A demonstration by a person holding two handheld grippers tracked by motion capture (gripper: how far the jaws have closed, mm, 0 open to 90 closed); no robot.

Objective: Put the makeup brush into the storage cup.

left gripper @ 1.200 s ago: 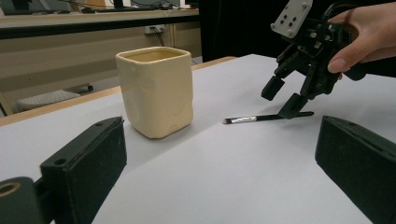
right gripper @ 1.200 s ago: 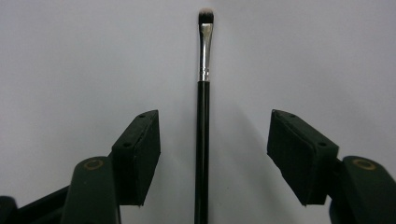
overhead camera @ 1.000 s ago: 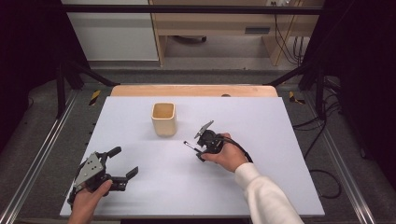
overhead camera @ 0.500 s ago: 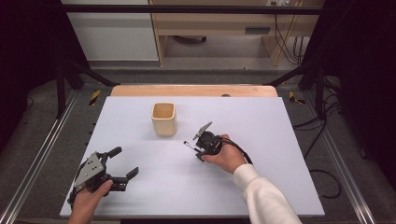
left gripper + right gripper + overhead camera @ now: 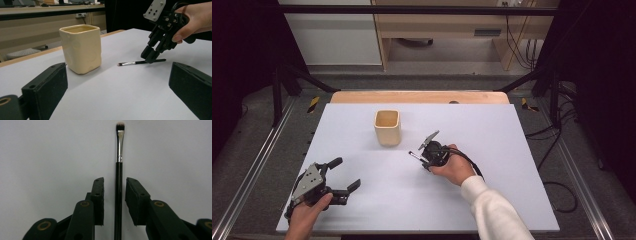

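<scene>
A thin black makeup brush (image 5: pixel 118 185) lies flat on the white table (image 5: pixel 512 145), just right of the cream cup (image 5: pixel 387 127). The right gripper (image 5: pixel 114 192) has been closing; its 2 jaws flank the handle with small gaps. The left gripper (image 5: pixel 343 174) rests near the table's front edge, jaws wide apart.

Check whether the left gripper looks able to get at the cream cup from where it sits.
Probably yes. The left gripper is open and, in its own view, faces the cream cup across bare table. The right gripper, jaws just closing around the makeup brush, sits off to the side.
</scene>
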